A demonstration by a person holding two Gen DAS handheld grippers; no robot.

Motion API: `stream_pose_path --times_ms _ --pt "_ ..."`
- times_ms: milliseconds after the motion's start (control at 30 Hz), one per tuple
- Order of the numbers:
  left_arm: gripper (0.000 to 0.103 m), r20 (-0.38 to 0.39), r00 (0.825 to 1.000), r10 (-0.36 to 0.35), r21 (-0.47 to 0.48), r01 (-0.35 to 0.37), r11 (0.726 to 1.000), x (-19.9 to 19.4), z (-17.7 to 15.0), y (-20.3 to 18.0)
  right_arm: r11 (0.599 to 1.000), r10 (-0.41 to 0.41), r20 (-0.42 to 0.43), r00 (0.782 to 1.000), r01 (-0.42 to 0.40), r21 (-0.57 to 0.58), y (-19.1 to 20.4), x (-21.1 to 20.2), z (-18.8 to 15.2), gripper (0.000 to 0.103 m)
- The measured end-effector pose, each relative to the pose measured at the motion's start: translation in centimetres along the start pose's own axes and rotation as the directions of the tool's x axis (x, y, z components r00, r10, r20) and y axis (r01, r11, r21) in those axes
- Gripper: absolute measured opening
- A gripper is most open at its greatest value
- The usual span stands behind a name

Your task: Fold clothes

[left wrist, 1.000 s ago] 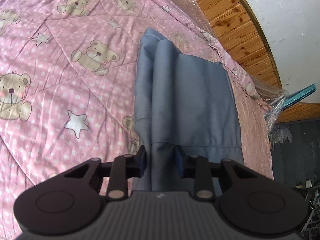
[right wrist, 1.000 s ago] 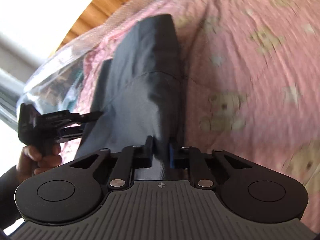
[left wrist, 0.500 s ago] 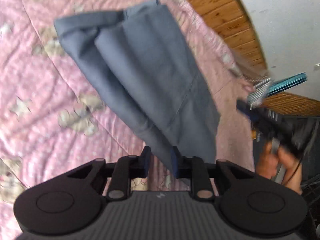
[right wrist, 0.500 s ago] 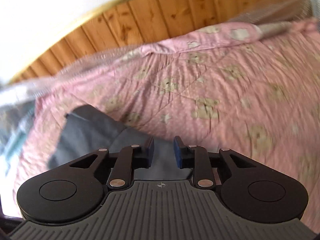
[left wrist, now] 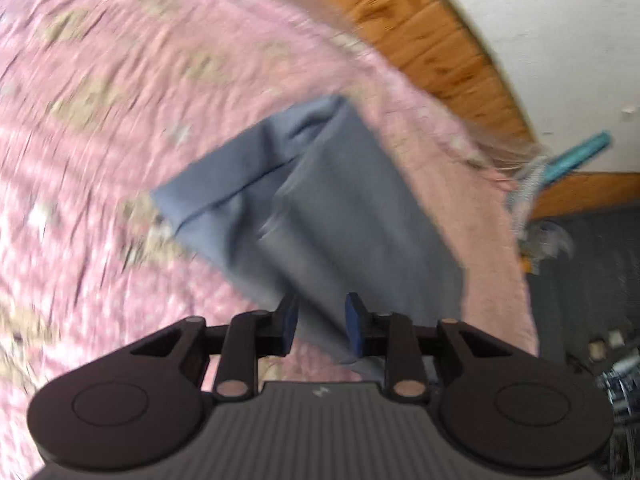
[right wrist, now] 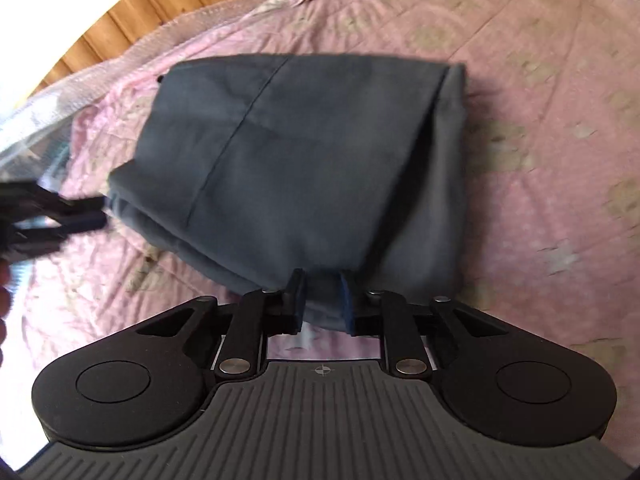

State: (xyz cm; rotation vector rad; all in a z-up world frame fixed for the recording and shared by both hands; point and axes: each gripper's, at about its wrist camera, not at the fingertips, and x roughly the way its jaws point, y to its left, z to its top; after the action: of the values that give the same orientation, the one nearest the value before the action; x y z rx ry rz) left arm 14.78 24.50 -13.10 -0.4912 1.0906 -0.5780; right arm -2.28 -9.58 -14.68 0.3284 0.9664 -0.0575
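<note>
Folded grey garment on bed

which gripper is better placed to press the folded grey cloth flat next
Probably the right. The right gripper sits at the near edge of the grey cloth, which lies folded on the pink quilt. The left gripper is off at the cloth's corner, and its own view is blurred.

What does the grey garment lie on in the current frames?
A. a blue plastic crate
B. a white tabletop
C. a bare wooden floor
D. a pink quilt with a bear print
D: in the right wrist view the grey garment rests on the pink quilt, whose faint bear shapes show around it; wood panelling appears only beyond the bed's edge.
</note>
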Motion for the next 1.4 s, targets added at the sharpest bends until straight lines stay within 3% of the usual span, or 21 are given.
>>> stream_pose_path --times_ms 67,133,167,267,367,433,467,600,700,767,800,833,900,1000,1067,1167,1200,1400 --pt "0.044 0.05 0.999 -0.011 0.034 0.009 0.999 -0.6 2.4 0.3 0.992 -0.044 0.079 0.996 0.052 -0.113 2.3 -1.9 1.1 0.033" --pt "0.044 0.077 0.997 -0.006 0.006 0.006 1.0 0.0 5.1 1.4 0.962 -0.057 0.155 0.986 0.095 -0.254 6.1 -3.0 2.5 0.052" --pt "0.044 0.067 0.998 -0.019 -0.023 0.02 1.0 0.6 6.3 2.3 0.936 -0.056 0.183 0.981 0.116 -0.333 8.2 -2.9 3.0 0.054" --pt "0.044 0.041 0.999 -0.036 -0.076 0.04 0.996 2.1 8.5 4.2 0.799 -0.06 0.235 0.97 0.188 -0.571 14.8 -0.7 3.2 0.058" --pt "0.046 0.01 0.997 -0.076 -0.11 0.077 0.991 3.3 9.2 5.1 0.627 -0.091 0.24 0.967 0.243 -0.74 19.3 3.5 1.7 0.048" --pt "0.047 0.002 0.996 -0.092 -0.15 0.091 0.984 4.0 9.3 6.0 0.541 -0.138 0.238 0.961 0.275 -0.795 20.6 6.1 0.8 0.042" --pt "0.047 0.004 0.995 -0.1 -0.171 0.099 0.98 4.4 9.5 6.3 0.518 -0.16 0.245 0.956 0.292 -0.804 20.8 6.9 0.6 0.041" --pt "0.047 0.023 0.982 -0.185 -0.256 0.185 0.949 6.0 10.4 7.6 0.481 -0.201 0.307 0.93 0.367 -0.797 21.1 7.9 1.2 0.04" --pt "0.047 0.023 0.974 -0.226 -0.277 0.224 0.935 7.3 11.0 7.8 0.423 -0.208 0.299 0.931 0.362 -0.831 21.3 9.1 1.2 0.049" --pt "0.047 0.014 0.967 -0.256 -0.284 0.249 0.926 8.2 11.4 7.8 0.386 -0.223 0.281 0.933 0.35 -0.854 21.0 10.1 1.0 0.039" --pt "0.047 0.01 0.963 -0.27 -0.289 0.262 0.921 8.7 11.6 7.8 0.381 -0.225 0.275 0.935 0.344 -0.858 20.8 10.3 1.1 0.033" --pt "0.047 0.007 0.959 -0.283 -0.292 0.273 0.917 9.2 11.8 7.8 0.404 -0.216 0.273 0.938 0.34 -0.849 20.7 10.1 1.5 0.017" --pt "0.047 0.009 0.95 -0.312 -0.298 0.3 0.906 10.1 12.3 7.8 0.456 -0.193 0.285 0.939 0.343 -0.821 20.4 9.0 2.5 0.008" --pt "0.047 0.014 0.939 -0.345 -0.33 0.33 0.884 11.8 13.1 7.8 0.581 -0.163 0.31 0.936 0.346 -0.737 19.9 6.2 4.6 0.004" --pt "0.047 0.015 0.931 -0.364 -0.372 0.343 0.863 13.5 13.5 8.2 0.643 -0.149 0.333 0.931 0.347 -0.683 19.6 4.3 5.9 0.004" --pt "0.047 0.005 0.938 -0.348 -0.425 0.317 0.848 16.0 13.7 8.8 0.698 -0.128 0.334 0.934 0.324 -0.639 19.5 2.9 7.3 0.003" --pt "0.047 0.004 0.939 -0.344 -0.437 0.312 0.844 16.7 13.7 9.0 0.704 -0.124 0.327 0.937 0.316 -0.636 19.6 2.9 7.4 0.003" --pt "0.034 -0.02 0.943 -0.333 -0.417 0.295 0.86 17.8 15.3 10.0 0.64 -0.136 0.24 0.961 0.27 -0.719 20.4 7.0 4.2 0.003"
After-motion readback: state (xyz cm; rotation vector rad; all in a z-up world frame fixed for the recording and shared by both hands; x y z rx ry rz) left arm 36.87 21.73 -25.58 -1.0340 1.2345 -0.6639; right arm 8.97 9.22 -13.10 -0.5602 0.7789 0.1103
